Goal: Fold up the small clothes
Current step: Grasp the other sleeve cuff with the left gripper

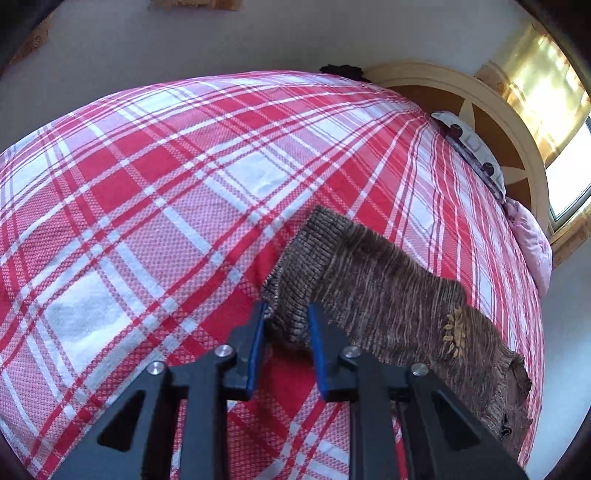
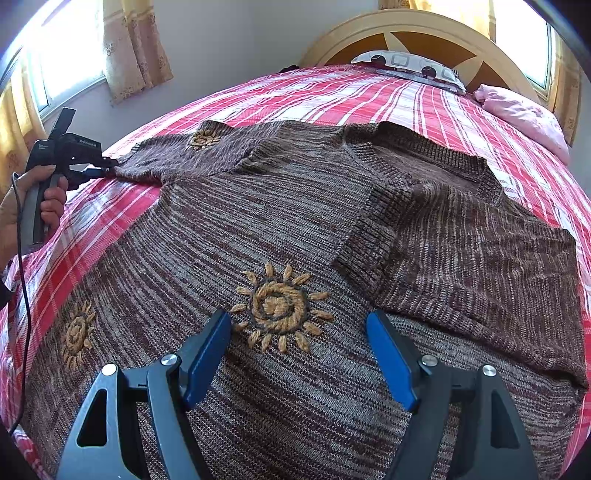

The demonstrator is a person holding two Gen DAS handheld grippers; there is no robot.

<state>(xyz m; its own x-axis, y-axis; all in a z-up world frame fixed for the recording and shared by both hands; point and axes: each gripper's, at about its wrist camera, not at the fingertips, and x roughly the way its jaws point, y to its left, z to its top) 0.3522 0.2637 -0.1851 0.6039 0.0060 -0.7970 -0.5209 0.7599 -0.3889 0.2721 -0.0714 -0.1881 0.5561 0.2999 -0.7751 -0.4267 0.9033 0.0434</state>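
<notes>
A brown striped knit sweater [image 2: 236, 229] with tan embroidered suns lies spread on the bed. Its right sleeve [image 2: 461, 258] is folded in over the body. Its left sleeve [image 1: 369, 280] stretches out to the side. My left gripper [image 1: 286, 314] is shut on that sleeve's ribbed cuff [image 1: 295, 280]; it also shows in the right wrist view [image 2: 105, 170], held by a hand at the bed's left edge. My right gripper [image 2: 299, 325] is open and empty, just above the sweater's body near a sun motif [image 2: 279, 306].
The bed has a red and white plaid cover [image 1: 147, 184]. A patterned pillow [image 2: 410, 66] and a pink pillow [image 2: 524, 110] lie by the round wooden headboard [image 2: 424, 33]. Curtained windows [image 2: 74, 55] flank the bed. A black cable [image 2: 26, 288] hangs at the left.
</notes>
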